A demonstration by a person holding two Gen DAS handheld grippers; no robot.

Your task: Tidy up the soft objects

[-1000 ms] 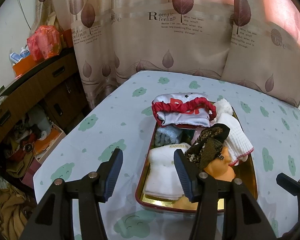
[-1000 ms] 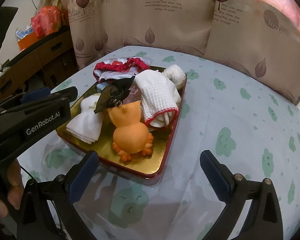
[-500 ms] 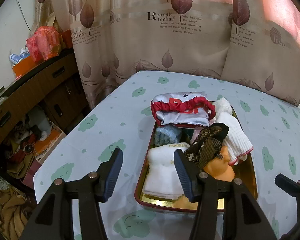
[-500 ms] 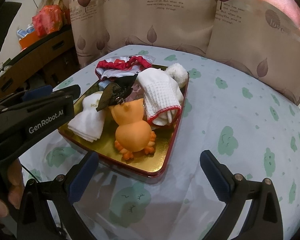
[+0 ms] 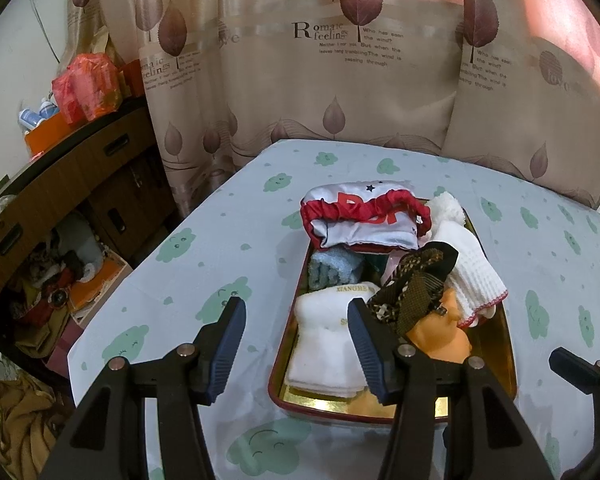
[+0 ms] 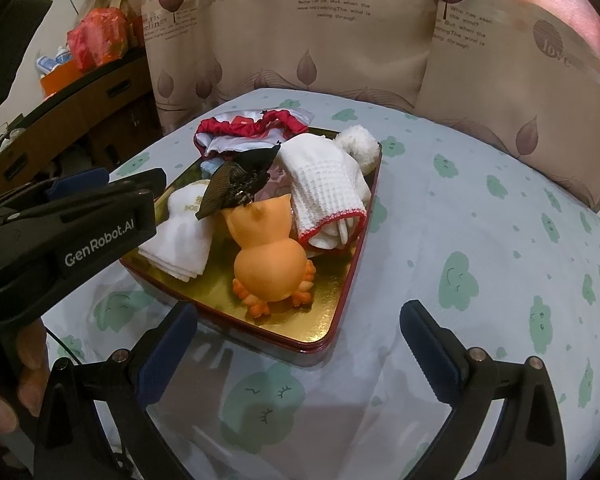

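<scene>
A red-rimmed gold tray (image 5: 496, 344) (image 6: 332, 312) on the table holds soft things: a red and white cloth (image 5: 364, 220) (image 6: 252, 132) at the far end, a white knit cloth (image 5: 472, 272) (image 6: 324, 196), an orange plush toy (image 6: 268, 256) (image 5: 440, 336), a folded white towel (image 5: 324, 340) (image 6: 184, 240), a brown patterned pouch (image 5: 412, 288) (image 6: 236, 188) and a blue cloth (image 5: 332, 272). My left gripper (image 5: 296, 344) is open and empty above the tray's near left edge. My right gripper (image 6: 300, 348) is open and empty just before the tray's near corner.
The table wears a pale blue cloth with green clouds (image 5: 188, 240) (image 6: 480, 240). A leaf-print curtain (image 5: 340, 80) hangs behind. A wooden cabinet (image 5: 60, 184) with clutter stands at the left, past the table edge. The left gripper's body (image 6: 68, 240) fills the left of the right wrist view.
The right gripper has drawn slightly closer to the tray. The left gripper has barely moved. Both stay open.
</scene>
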